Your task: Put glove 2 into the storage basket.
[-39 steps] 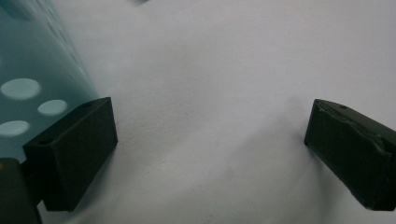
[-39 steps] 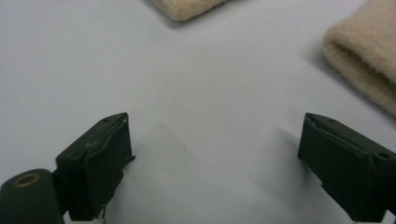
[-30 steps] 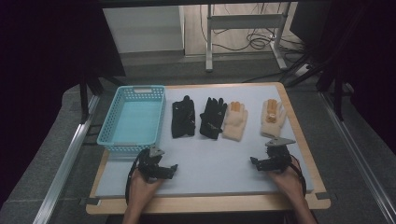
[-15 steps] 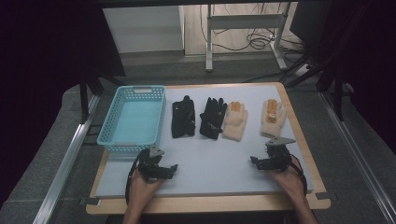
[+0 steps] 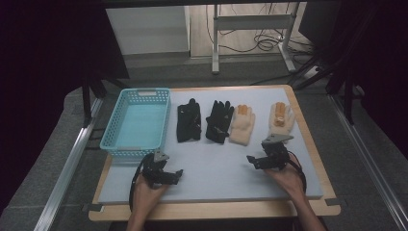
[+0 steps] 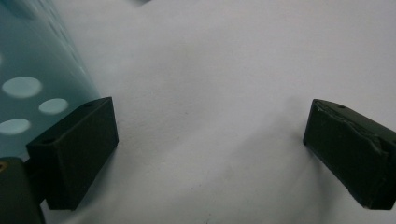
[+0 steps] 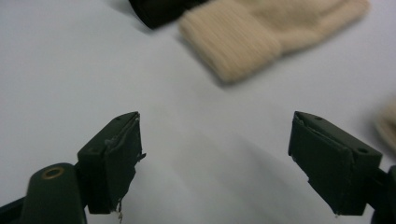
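Turquoise basket at the left, four gloves in a row, both claws wide open and empty.

Going left to right in the high view: the turquoise basket [image 5: 137,126] stands empty at the table's left, then two black gloves [image 5: 188,122] [image 5: 219,121] and two cream gloves [image 5: 242,124] [image 5: 282,118] lie flat on the pale grey mat [image 5: 216,166], well apart from the grippers. The left gripper [image 5: 179,173] rests low just beside the basket's near corner, jaws spread wide over bare mat, holding nothing. The right gripper [image 5: 250,159] sits near the cream pair, jaws equally wide, touching nothing; its own view looks toward a ribbed cream cuff [image 7: 233,44]. To start well, I judge it best to come down over a cuff, pinch only one layer's edge, and lift clear before carrying toward the basket.
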The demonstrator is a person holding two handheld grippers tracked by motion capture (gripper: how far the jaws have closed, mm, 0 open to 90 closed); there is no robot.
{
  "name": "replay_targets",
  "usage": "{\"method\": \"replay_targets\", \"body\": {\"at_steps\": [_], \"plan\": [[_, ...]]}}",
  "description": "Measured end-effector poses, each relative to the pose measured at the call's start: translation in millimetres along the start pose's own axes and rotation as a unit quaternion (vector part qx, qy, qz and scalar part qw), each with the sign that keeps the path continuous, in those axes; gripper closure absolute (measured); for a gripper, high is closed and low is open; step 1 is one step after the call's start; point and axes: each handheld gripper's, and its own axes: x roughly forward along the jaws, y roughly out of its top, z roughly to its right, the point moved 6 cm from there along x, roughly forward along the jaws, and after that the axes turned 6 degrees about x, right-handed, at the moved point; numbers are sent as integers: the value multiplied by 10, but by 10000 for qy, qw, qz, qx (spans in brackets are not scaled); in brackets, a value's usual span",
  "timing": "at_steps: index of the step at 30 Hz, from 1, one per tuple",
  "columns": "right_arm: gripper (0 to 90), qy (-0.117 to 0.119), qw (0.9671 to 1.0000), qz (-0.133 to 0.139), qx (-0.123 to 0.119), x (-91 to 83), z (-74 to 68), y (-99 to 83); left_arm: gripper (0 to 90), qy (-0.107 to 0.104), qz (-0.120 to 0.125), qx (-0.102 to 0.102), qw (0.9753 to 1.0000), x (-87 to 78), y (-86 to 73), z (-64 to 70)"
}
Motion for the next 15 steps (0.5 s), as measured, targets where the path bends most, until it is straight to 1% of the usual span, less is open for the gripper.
{"method": "replay_targets", "body": {"at_steps": [1,3,4,5,6,9,12,15], "plan": [[184,64,10000,3,-2,25,-37,49,38,-2,-1,0,10000,0,0,0],[205,164,9998,14,-83,77,-106,158,38,0,-1,1,10000,0,0,0],[239,317,9994,40,-106,136,-188,276,38,-2,0,-2,10000,0,0,1],[262,410,9991,54,-126,168,-229,336,38,-2,-2,3,10000,-1,0,0],[262,410,9991,54,-126,168,-229,336,38,-1,-2,2,10000,-1,-1,0],[319,574,9981,70,-234,283,-336,514,38,-1,1,2,10000,-1,0,0],[390,662,9974,39,-296,408,-437,686,38,-1,-1,4,10000,-1,-1,-1],[464,727,9965,56,-421,524,-546,868,38,-2,1,1,10000,-1,-1,0]]}}
